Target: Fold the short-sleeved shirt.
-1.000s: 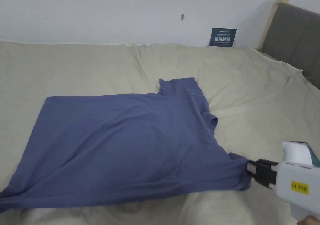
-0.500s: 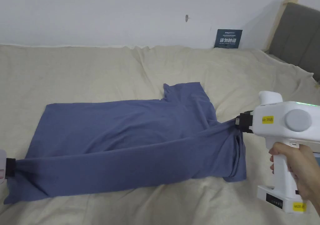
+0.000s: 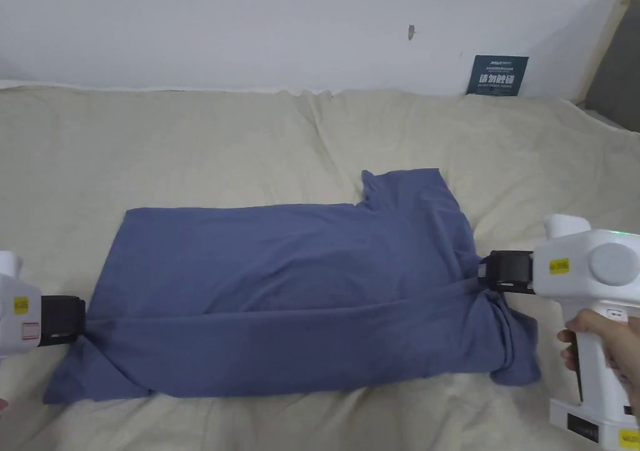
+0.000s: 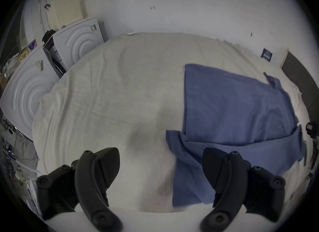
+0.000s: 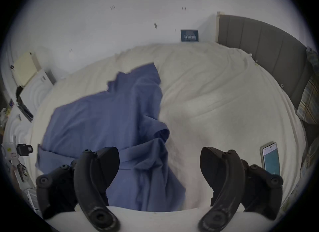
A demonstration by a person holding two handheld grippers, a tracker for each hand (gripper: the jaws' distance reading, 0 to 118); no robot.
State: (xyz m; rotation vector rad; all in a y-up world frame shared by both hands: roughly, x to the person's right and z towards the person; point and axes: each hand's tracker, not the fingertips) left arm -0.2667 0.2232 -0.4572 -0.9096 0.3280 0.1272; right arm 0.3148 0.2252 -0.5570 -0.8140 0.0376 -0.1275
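On cream bedsheet (image 3: 250, 133), blue shirt (image 3: 294, 271), half-folded lengthwise, creased

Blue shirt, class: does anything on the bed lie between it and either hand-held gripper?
Nothing visible. The left hand-held gripper and right hand-held gripper sit at the blue shirt edges, jaws open, on the bed.

Bedroom in a home. Bed with cream sheet (image 3: 250, 133) spans the frame; grey padded headboard (image 5: 269, 49) at upper right, plaid pillow (image 5: 309, 101) at right edge, phone (image 5: 271, 158) lying on the sheet, lower right.
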